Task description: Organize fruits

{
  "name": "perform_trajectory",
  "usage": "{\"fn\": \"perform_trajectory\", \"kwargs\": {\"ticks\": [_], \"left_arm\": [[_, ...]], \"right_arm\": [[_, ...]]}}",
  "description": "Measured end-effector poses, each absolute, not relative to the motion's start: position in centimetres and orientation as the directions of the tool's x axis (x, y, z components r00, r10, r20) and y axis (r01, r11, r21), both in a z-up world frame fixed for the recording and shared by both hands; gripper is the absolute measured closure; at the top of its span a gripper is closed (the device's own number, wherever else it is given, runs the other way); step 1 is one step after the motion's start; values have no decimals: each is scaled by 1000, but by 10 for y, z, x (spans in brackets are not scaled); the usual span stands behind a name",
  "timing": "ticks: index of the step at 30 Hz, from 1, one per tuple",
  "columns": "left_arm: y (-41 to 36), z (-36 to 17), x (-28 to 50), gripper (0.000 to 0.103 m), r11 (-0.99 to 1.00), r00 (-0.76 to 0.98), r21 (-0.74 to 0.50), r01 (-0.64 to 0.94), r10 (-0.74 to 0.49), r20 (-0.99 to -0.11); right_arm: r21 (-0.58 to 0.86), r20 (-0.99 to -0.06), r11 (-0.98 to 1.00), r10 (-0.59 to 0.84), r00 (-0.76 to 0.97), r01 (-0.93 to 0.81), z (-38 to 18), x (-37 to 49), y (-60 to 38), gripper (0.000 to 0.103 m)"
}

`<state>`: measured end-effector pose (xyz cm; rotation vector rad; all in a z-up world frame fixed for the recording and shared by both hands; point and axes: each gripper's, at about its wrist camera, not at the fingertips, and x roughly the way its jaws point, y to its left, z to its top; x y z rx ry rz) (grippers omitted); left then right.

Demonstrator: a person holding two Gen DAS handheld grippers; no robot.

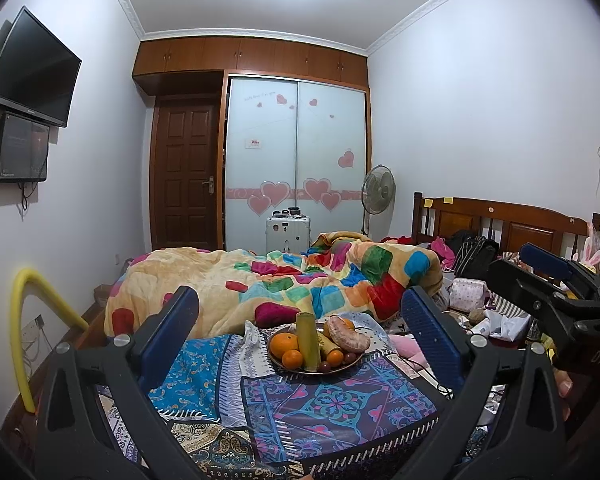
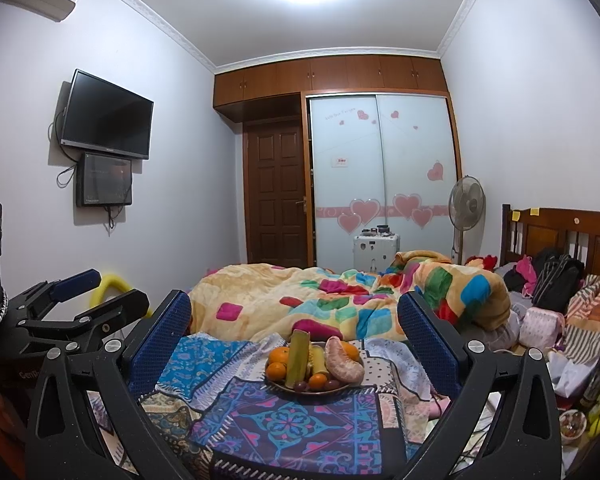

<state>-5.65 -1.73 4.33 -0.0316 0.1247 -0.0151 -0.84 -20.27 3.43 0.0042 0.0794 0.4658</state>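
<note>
Two tools, left tool & right tool both apart, plate w/ oranges, grapes

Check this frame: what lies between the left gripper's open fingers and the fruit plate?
Only patterned cloth; no object sits between the left gripper and the fruit plate. The left wrist view shows it, the right wrist view agrees.

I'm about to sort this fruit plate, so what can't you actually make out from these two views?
- The plate: its far rim, hidden behind the piled fruit in both views.
- The small dark fruits: too small to identify.
- The green stalk: its base is buried among the oranges.
- The right gripper: its body is cut off by the bottom edge.
</note>
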Motion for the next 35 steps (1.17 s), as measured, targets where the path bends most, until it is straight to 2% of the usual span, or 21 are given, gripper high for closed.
{"fn": "perform_trajectory", "kwargs": {"ticks": [35], "left_arm": [[-12,45,-57,0,998,990,-48,33,-39,-135]], "right_arm": [[27,-86,896,444,892,-443,33,-6,-199,0]]}}
